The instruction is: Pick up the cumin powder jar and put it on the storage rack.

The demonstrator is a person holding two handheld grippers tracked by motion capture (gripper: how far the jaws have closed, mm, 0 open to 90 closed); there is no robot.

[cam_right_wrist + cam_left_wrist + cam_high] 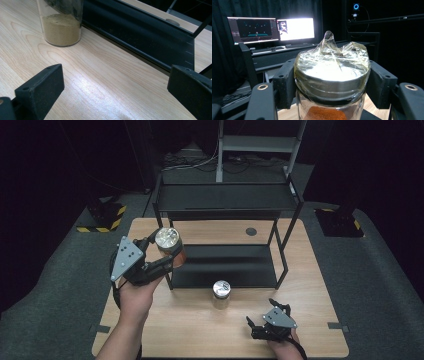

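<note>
We have one jar in hand and one waiting, so we judge this to be the carry step: bringing the held jar to the rack.

Nearest us, at about 5 o'clock on the worktop [165, 330], our right gripper [260, 324] rests low with its jaws spread wide and nothing between them. In the right gripper view the bare wood runs ahead to the second jar [61, 23], which holds tan powder and stands just beside the front edge of the rack's lower shelf [140, 35].

In the high view that jar stands upright near the middle of the worktop, at 12 o'clock from us, touching nothing.

Farther out, at about 10 o'clock, our left gripper [165, 251] is clenched on the first jar [168, 245] just under its metal lid, lifted clear of the worktop. It holds reddish powder and has crumpled film over the lid.

The rack [225, 270] comes next. The held jar sits right by the front left post [167, 275], and that is the edge to mind. The next move calls for swinging toward 2 o'clock, past the post, onto the lower shelf, which looks bare with open room. The top shelf [225, 197] overhead limits how high we can go.
</note>
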